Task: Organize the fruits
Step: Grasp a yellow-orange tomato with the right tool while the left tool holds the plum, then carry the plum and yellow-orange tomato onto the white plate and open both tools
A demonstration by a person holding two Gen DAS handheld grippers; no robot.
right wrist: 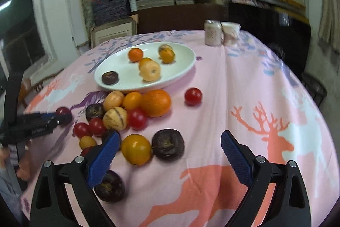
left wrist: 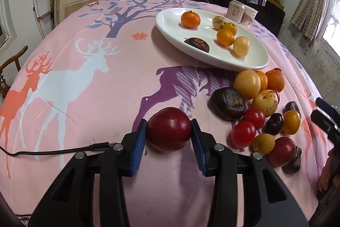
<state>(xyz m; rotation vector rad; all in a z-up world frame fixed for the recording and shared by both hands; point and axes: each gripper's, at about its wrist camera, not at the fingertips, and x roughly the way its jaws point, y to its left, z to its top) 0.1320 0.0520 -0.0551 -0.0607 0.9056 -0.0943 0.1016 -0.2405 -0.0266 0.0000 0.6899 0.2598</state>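
One red plum (left wrist: 169,129) sits clamped between the blue pads (left wrist: 139,143) of my left gripper (left wrist: 170,131), low over the tablecloth (left wrist: 85,103). White plate (left wrist: 170,31) lies ahead and to the right of it, long axis running diagonally away, so the coming move is forward-right. Left hand is nearer the plate; my right gripper (right wrist: 170,154) hangs spread wide and empty over the loose pile (right wrist: 136,114), yellow fruit (right wrist: 136,149) just inside its left finger. Plate count: six fruits, one dark, five orange or yellow. Loose pile: roughly fifteen, exact number unclear. Far edge: one can (left wrist: 234,11), one cup (left wrist: 250,16).
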